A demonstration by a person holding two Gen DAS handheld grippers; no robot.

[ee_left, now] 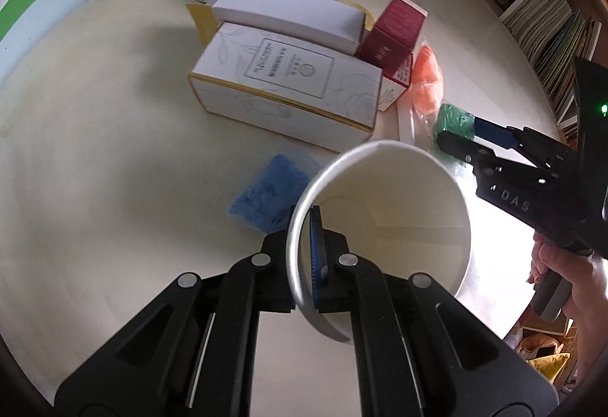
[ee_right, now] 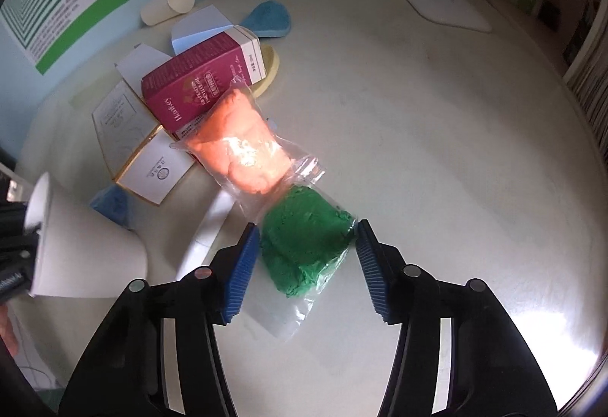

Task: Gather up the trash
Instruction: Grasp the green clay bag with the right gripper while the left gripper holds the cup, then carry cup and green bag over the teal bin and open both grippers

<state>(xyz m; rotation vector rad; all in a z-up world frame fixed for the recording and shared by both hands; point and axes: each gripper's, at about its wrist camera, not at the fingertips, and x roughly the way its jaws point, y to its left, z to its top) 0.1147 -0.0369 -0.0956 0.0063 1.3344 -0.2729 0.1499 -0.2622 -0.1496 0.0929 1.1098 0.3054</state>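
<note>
The left hand-held gripper (ee_left: 317,257) is pressed together on the rim of a paper cup (ee_left: 383,211), one finger inside the wall, one outside, the cup's mouth facing the camera. Over on the right, the right hand-held gripper (ee_right: 304,265) points steeply down at the tabletop (ee_right: 456,151), its jaws spread either side of a green bag (ee_right: 304,249); the blue pads (ee_right: 239,265) sit just beside the bag, and whether they press it cannot be told. Just beyond the green one lies an orange bag (ee_right: 243,151), touching it. Boxes (ee_left: 285,86) crowd the tabletop ahead of the cup, a blue bag (ee_left: 266,192) just left of it.
</note>
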